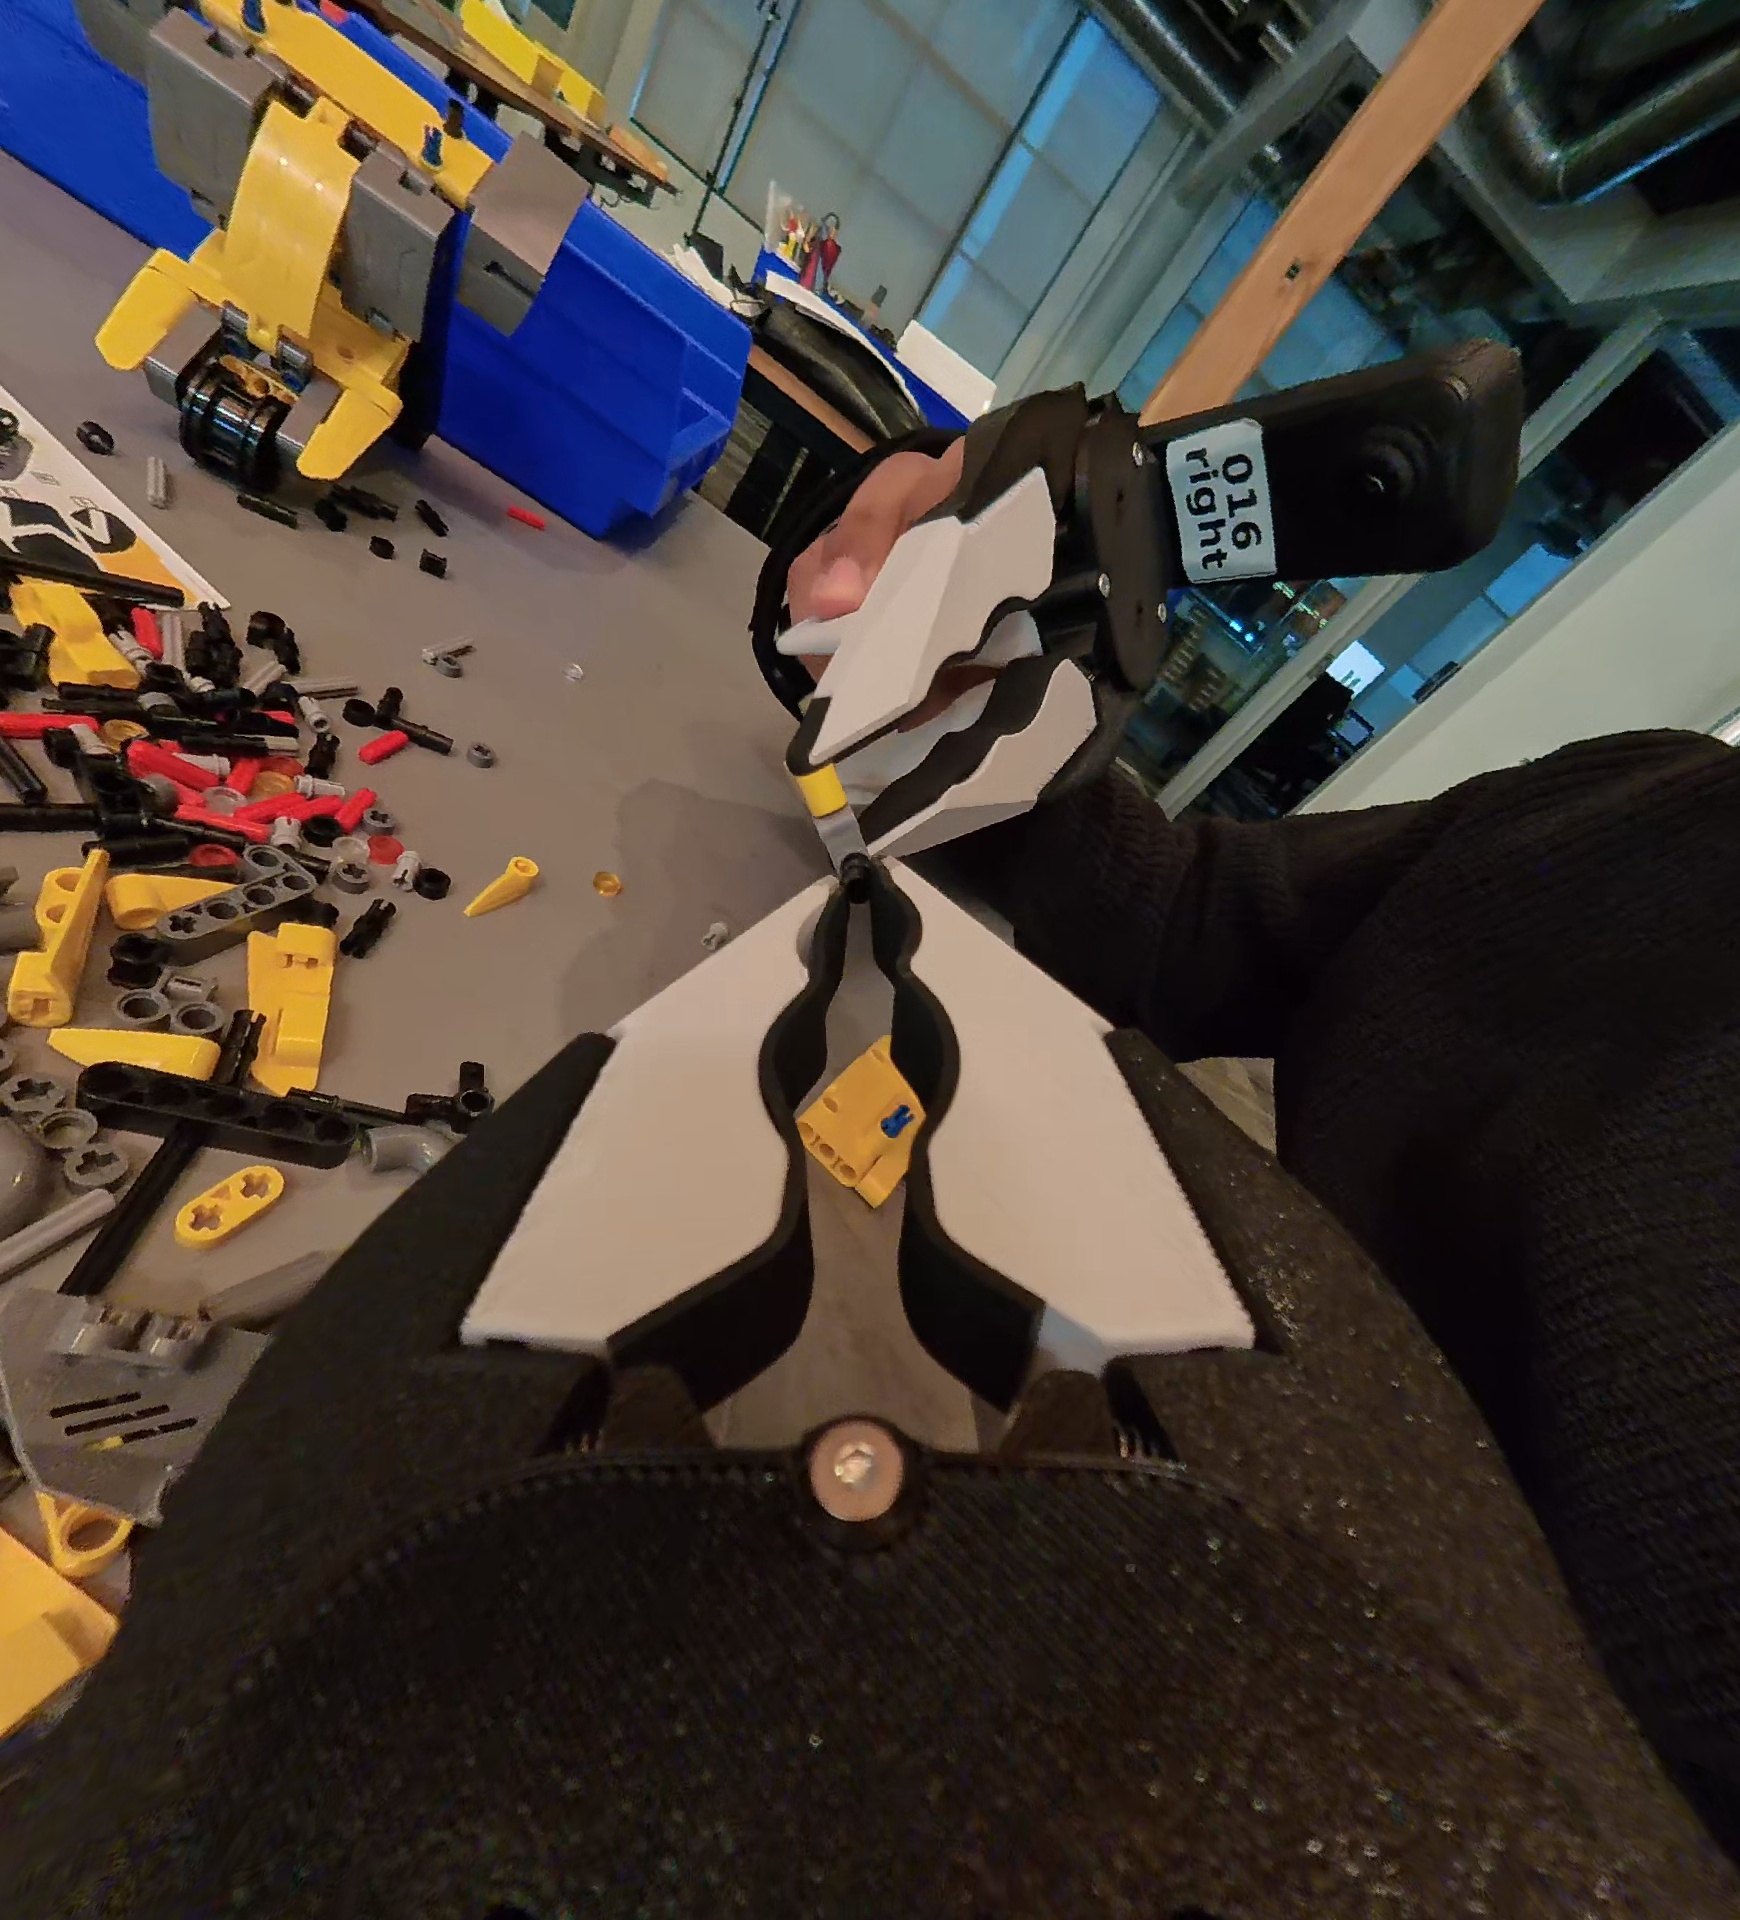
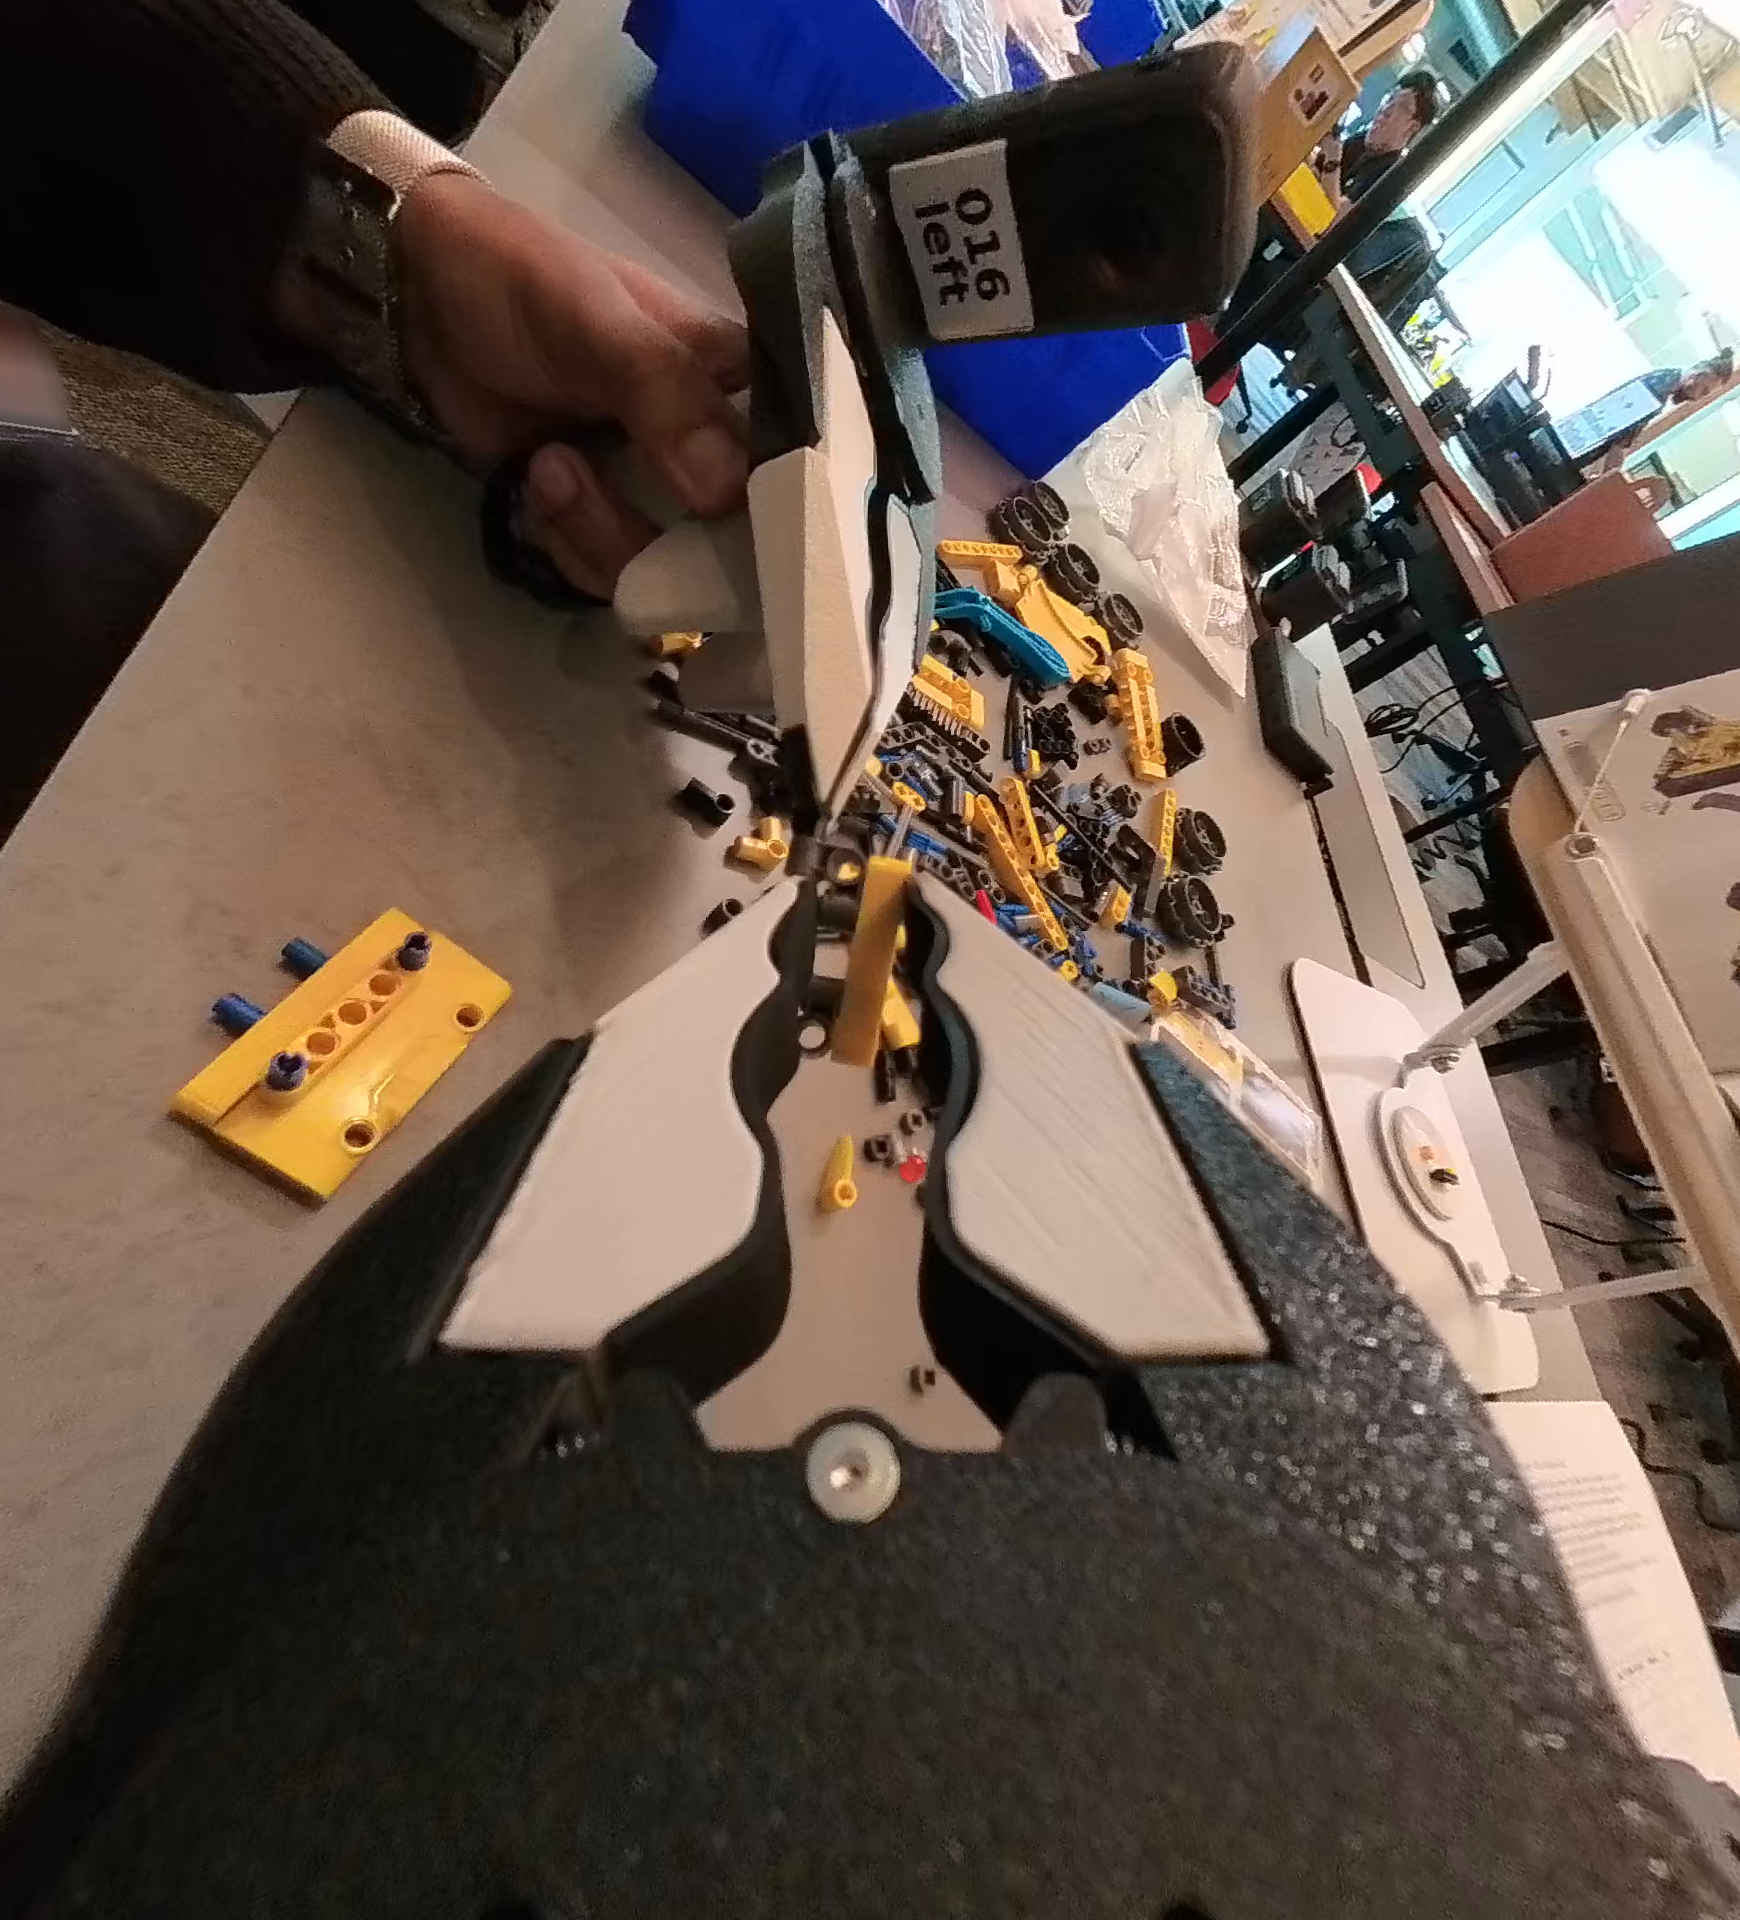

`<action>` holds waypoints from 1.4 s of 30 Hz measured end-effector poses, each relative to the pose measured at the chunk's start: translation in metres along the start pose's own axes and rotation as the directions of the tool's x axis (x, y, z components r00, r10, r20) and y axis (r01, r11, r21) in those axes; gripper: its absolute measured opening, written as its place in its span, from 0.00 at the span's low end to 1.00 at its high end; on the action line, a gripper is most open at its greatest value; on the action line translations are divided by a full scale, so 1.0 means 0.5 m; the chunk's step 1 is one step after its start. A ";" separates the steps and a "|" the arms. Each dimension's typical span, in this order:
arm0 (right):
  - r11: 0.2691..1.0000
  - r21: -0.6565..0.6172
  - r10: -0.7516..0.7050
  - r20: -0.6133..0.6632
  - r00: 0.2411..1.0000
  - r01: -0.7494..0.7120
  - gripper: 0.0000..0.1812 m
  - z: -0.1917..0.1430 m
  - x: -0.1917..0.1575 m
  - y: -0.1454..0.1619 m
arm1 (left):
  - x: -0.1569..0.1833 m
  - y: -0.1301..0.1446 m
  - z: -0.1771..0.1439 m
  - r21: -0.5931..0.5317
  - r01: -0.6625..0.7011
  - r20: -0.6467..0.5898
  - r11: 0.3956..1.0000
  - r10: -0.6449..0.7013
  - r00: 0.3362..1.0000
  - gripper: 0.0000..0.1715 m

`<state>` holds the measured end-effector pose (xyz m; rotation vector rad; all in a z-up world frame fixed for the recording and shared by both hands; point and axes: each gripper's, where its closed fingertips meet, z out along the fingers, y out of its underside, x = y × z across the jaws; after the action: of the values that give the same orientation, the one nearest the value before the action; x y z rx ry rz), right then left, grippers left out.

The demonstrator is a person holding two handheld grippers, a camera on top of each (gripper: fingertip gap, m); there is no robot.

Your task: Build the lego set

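Note:
My left gripper (image 1: 851, 871) is shut on a small black pin (image 1: 853, 864) at its very tips. My right gripper (image 2: 850, 896) is shut on a long yellow piece (image 2: 871, 956) with a grey end (image 1: 840, 831). The two grippers meet tip to tip above the grey table (image 1: 554, 644), and the pin touches the grey end. In the left wrist view the right gripper (image 1: 835, 795) comes in from the upper right. In the right wrist view the left gripper (image 2: 824, 816) comes down from above. A hand holds each gripper.
A pile of loose black, red, yellow and grey building parts (image 1: 170, 831) lies to the left, with a booklet (image 1: 14, 499), a part-built yellow and grey model (image 1: 294, 239) and a blue bin (image 1: 575, 343). A yellow plate with blue pins (image 2: 398, 1070) lies on the table. An open booklet on a stand (image 2: 1676, 883) is at the right. Only a small space, under 4 cm, lies between the two pairs of fingers.

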<state>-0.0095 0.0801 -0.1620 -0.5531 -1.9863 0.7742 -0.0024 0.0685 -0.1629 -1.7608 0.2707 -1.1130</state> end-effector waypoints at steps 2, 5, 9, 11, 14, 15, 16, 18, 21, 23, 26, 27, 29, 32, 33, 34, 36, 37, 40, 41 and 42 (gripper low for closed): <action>1.000 0.004 0.001 0.023 1.000 -0.002 0.08 0.000 -0.008 -0.001 | 0.001 0.003 0.003 -0.011 -0.006 0.000 1.000 0.006 1.000 0.01; 1.000 0.001 0.012 0.039 0.999 -0.012 0.08 0.009 -0.018 -0.006 | -0.006 -0.001 -0.001 -0.003 -0.018 0.024 1.000 0.018 1.000 0.00; 1.000 -0.007 0.024 0.028 0.999 -0.023 0.08 0.011 -0.014 -0.005 | -0.011 -0.002 -0.003 -0.007 -0.046 0.051 0.999 0.047 0.998 0.00; 0.999 -0.005 0.042 0.016 0.999 -0.042 0.08 0.012 -0.007 -0.003 | -0.013 -0.005 -0.004 0.003 -0.052 0.062 0.999 0.052 0.997 0.01; 0.997 -0.007 0.072 -0.014 0.997 -0.072 0.08 0.012 0.006 -0.001 | -0.015 -0.010 -0.006 0.018 -0.067 0.077 0.998 0.065 0.995 0.01; 0.997 -0.005 0.082 -0.018 0.996 -0.082 0.08 0.012 0.008 -0.001 | -0.015 -0.013 -0.006 0.026 -0.078 0.086 0.997 0.075 0.993 0.00; 0.996 -0.003 0.090 -0.022 0.996 -0.091 0.08 0.012 0.010 -0.001 | -0.016 -0.015 -0.007 0.032 -0.087 0.094 0.996 0.083 0.992 0.00; 0.995 -0.003 0.104 -0.027 0.994 -0.104 0.08 0.014 0.013 0.000 | -0.018 -0.017 -0.008 0.039 -0.095 0.107 0.995 0.090 0.990 0.00; 0.992 0.003 0.129 -0.031 0.991 -0.129 0.08 0.015 0.016 -0.001 | -0.018 -0.020 -0.010 0.050 -0.097 0.109 0.994 0.091 0.990 0.01; 0.990 0.007 0.141 -0.030 0.990 -0.141 0.08 0.015 0.018 -0.001 | -0.018 -0.022 -0.011 0.055 -0.104 0.113 0.993 0.098 0.989 0.01; 0.989 0.009 0.149 -0.037 0.988 -0.148 0.08 0.015 0.021 -0.001 | -0.018 -0.024 -0.011 0.060 -0.122 0.124 0.991 0.114 0.986 0.01; 0.988 0.010 0.156 -0.042 0.987 -0.156 0.08 0.015 0.023 -0.001 | -0.018 -0.026 -0.012 0.065 -0.130 0.128 0.989 0.121 0.984 0.01; 0.983 0.011 0.185 -0.055 0.981 -0.185 0.08 0.015 0.030 0.002 | -0.019 -0.030 -0.016 0.077 -0.144 0.140 0.987 0.132 0.981 0.01; 0.976 0.014 0.217 -0.069 0.974 -0.216 0.08 0.012 0.041 0.009 | -0.018 -0.031 -0.016 0.077 -0.157 0.145 0.985 0.144 0.979 0.01; 0.976 0.014 0.220 -0.073 0.973 -0.219 0.08 0.011 0.044 0.010 | -0.018 -0.031 -0.016 0.076 -0.165 0.150 0.983 0.153 0.977 0.01; 0.976 0.014 0.219 -0.074 0.973 -0.219 0.08 0.010 0.044 0.010 | -0.018 -0.032 -0.016 0.076 -0.172 0.154 0.982 0.159 0.975 0.01; 0.978 0.010 0.209 -0.072 0.975 -0.209 0.08 0.012 0.042 0.010 | -0.018 -0.032 -0.017 0.078 -0.175 0.157 0.982 0.161 0.974 0.01; 0.979 0.006 0.202 -0.072 0.977 -0.202 0.08 0.013 0.040 0.010 | -0.018 -0.034 -0.018 0.082 -0.179 0.159 0.981 0.164 0.974 0.01; 0.982 -0.002 0.189 -0.073 0.979 -0.190 0.08 0.015 0.037 0.011 | -0.021 -0.039 -0.023 0.097 -0.191 0.175 0.977 0.172 0.969 0.01; 0.982 -0.001 0.189 -0.072 0.979 -0.189 0.08 0.015 0.037 0.011 | -0.021 -0.040 -0.024 0.099 -0.188 0.174 0.977 0.169 0.970 0.01; 0.982 0.002 0.190 -0.070 0.979 -0.190 0.08 0.015 0.037 0.009 | -0.022 -0.040 -0.024 0.099 -0.185 0.173 0.978 0.167 0.971 0.01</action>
<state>-0.0248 0.0929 -0.1575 -0.7716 -1.8898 0.8547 -0.0236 0.0772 -0.1515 -1.6797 0.2523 -0.8352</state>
